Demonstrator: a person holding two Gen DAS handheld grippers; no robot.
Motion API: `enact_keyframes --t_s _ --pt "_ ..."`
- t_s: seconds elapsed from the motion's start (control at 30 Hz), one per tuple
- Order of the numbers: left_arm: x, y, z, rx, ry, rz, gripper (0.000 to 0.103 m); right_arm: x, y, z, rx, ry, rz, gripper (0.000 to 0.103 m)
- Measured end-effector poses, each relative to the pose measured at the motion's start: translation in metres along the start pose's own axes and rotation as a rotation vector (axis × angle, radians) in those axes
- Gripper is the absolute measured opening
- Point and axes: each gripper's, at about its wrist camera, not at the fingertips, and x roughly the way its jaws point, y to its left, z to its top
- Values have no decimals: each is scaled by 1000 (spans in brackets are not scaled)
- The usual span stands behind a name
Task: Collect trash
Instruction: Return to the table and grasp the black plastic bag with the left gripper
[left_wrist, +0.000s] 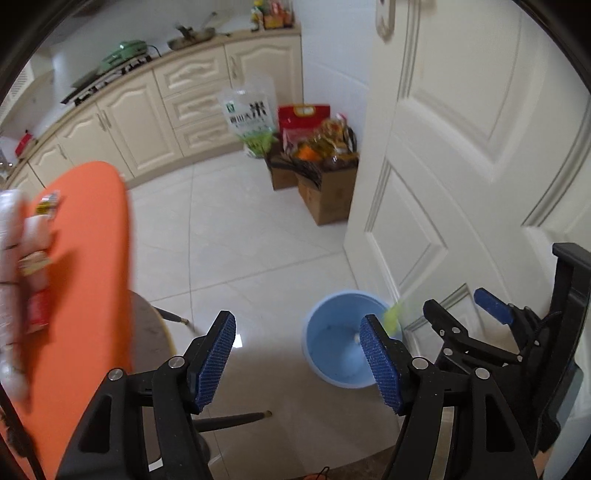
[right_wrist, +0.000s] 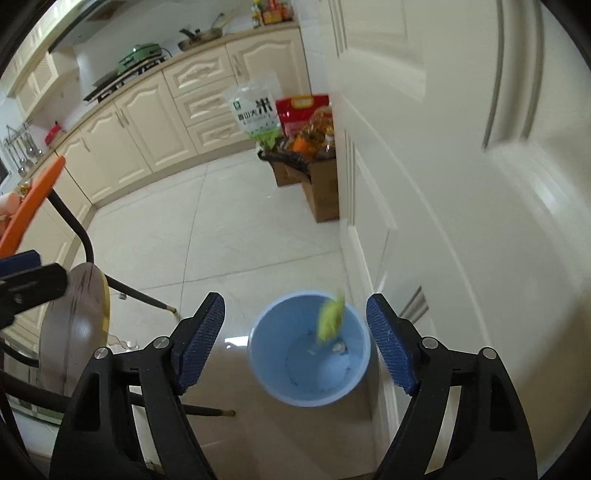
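A light blue bin (right_wrist: 308, 350) stands on the white tile floor beside the door; it also shows in the left wrist view (left_wrist: 341, 341). A blurred yellow-green piece of trash (right_wrist: 330, 320) is in the air at the bin's mouth, and shows in the left wrist view (left_wrist: 392, 315). A small crumpled white scrap (right_wrist: 339, 346) lies inside the bin. My right gripper (right_wrist: 294, 345) is open and empty above the bin. My left gripper (left_wrist: 299, 360) is open and empty, left of the bin. The right gripper (left_wrist: 469, 314) shows open at the right of the left wrist view.
An orange tabletop (left_wrist: 85, 266) with snack wrappers (left_wrist: 35, 269) is at the left. A chair with dark legs (right_wrist: 74, 332) stands by it. A white door (right_wrist: 461, 184) is at the right. Cardboard boxes with groceries (left_wrist: 325, 177) and rice bags (left_wrist: 251, 118) stand by the cabinets (left_wrist: 147, 110).
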Motion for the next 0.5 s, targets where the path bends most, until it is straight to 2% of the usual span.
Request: enact_keyframes --t_s 0.07,0.17,0.33,0.37,0.4,0.5 --pt "-25 7 -16 -8 -33 1 68 -18 8 0 2 -15 14 87" --pt "-59 17 -32 -13 -88 -3 72 -54 28 0 -15 -52 57 95" --pt "-123 53 -82 -47 -187 40 84 -114 70 1 -53 -114 120 96" --pt "-133 62 -90 -58 -212 54 85 -127 82 1 -66 -128 141 102" --pt "-150 70 -110 -68 -232 75 86 -137 91 0 -77 -142 153 103" --pt "-180 92 -142 -84 -285 128 93 -169 129 -6 -139 -177 186 103"
